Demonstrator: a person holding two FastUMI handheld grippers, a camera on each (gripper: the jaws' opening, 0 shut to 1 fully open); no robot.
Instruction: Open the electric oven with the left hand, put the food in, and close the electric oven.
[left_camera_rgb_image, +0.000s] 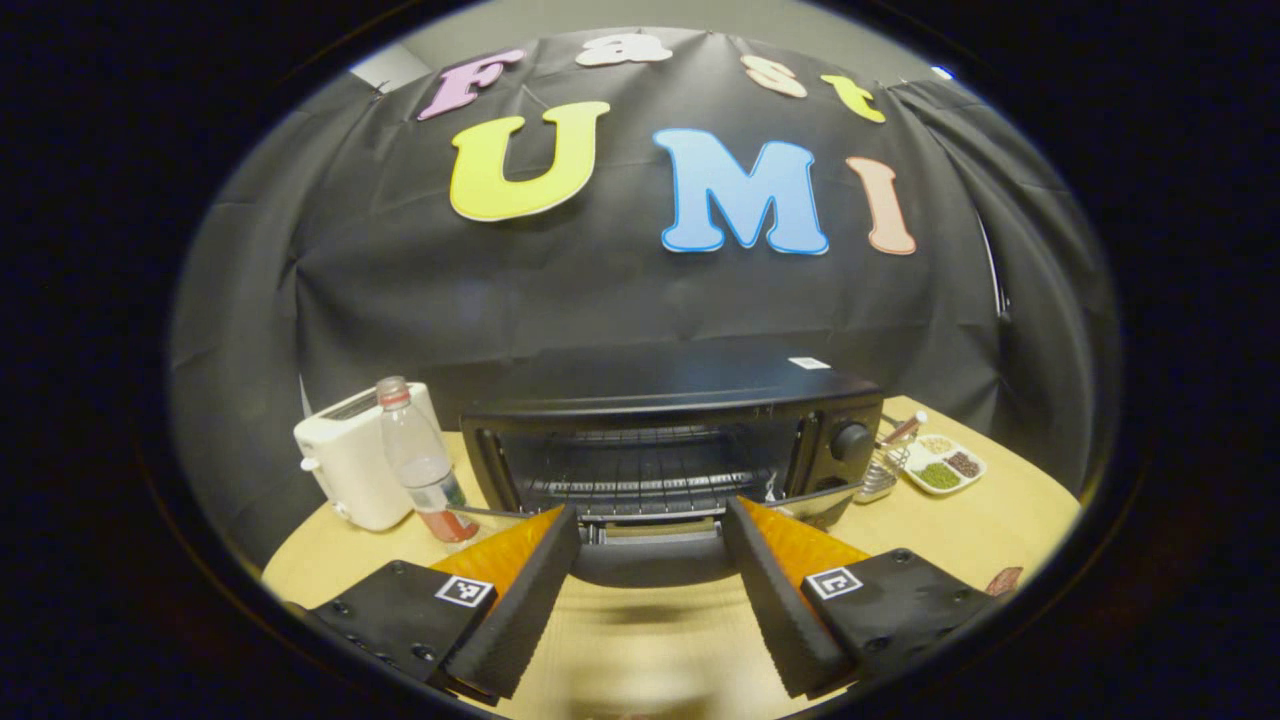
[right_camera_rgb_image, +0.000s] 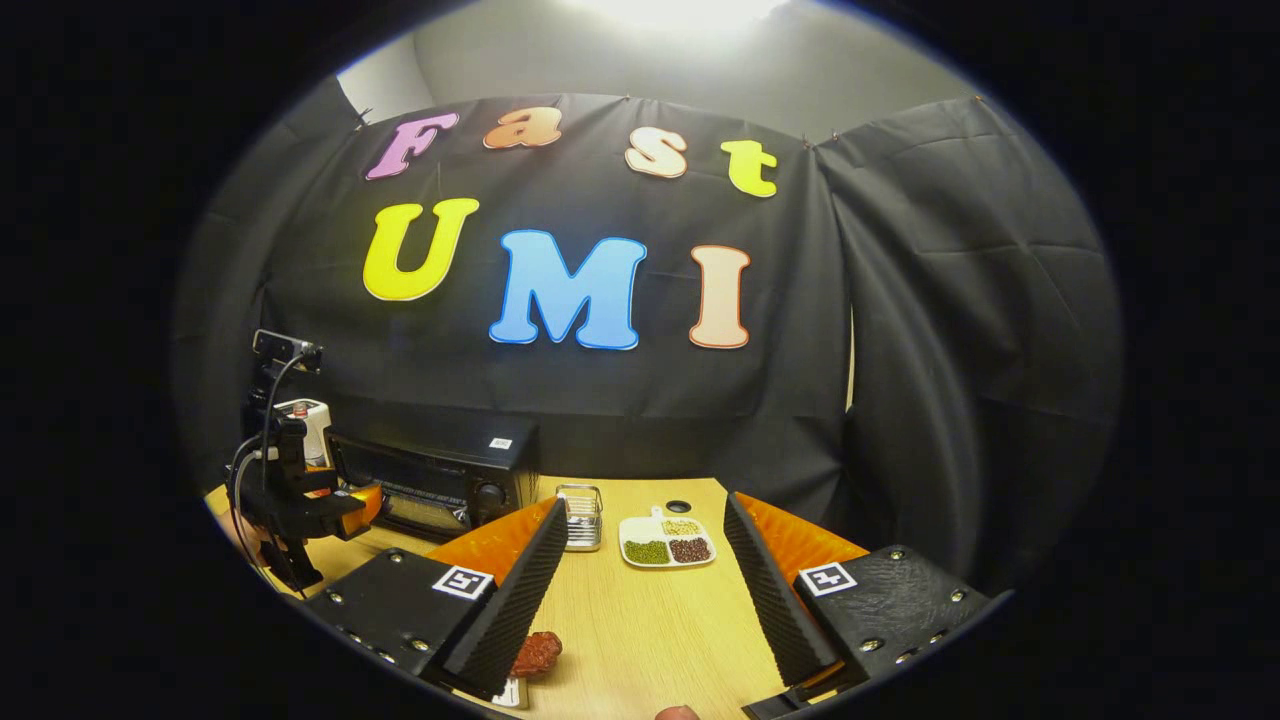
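Left claw (left_camera_rgb_image: 650, 590) spread wide, empty, aimed square at the oven (left_camera_rgb_image: 670, 440) just ahead. The door (left_camera_rgb_image: 650, 545) looks dropped open between its fingers (rack visible inside), so it likely sits low & centred, having worked the door. Toaster (left_camera_rgb_image: 350, 470) and bottle (left_camera_rgb_image: 420, 465) stand ahead-left. Right claw (right_camera_rgb_image: 640, 590) also wide, empty, over the table (right_camera_rgb_image: 650, 630); food (right_camera_rgb_image: 537, 653), a reddish lump, lies beside its left finger, probably the next pick-up. Oven far ahead-left of it; bean dish (right_camera_rgb_image: 667, 541) straight ahead.
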